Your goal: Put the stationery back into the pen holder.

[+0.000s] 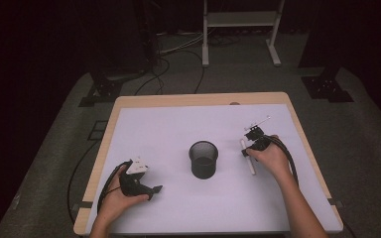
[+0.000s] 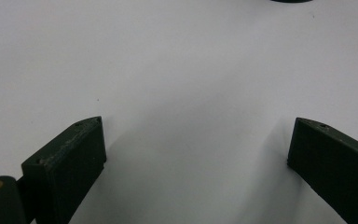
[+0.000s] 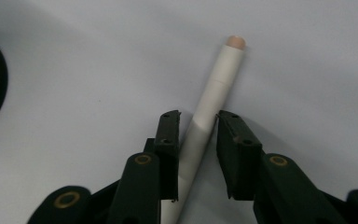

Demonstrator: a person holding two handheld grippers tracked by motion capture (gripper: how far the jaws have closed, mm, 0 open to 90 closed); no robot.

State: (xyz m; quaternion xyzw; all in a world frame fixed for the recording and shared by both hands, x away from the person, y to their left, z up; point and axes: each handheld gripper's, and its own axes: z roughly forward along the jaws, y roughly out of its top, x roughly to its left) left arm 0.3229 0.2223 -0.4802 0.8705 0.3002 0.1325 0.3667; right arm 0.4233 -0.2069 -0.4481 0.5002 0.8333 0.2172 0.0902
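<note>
White plastic, slim and rigid: a marker pen (image 3: 213, 100) lies flat on the pale counter (image 1: 168, 129), to the right of a black mesh cup (image 1: 203, 159) that stands upright at the middle. My right tool (image 3: 198, 115) straddles the pen's barrel with its jaws nearly closed; the left jaw looks to touch the pen, while a narrow gap shows at the right one, so I cannot tell whether the pinch is firm. My left tool (image 2: 196, 140) rests spread wide over bare counter, holding nothing, near the lower left. I judge the pen light, stiff and smooth, likely to roll or swivel. Gripping near mid-barrel, across its width, should keep it balanced.
</note>
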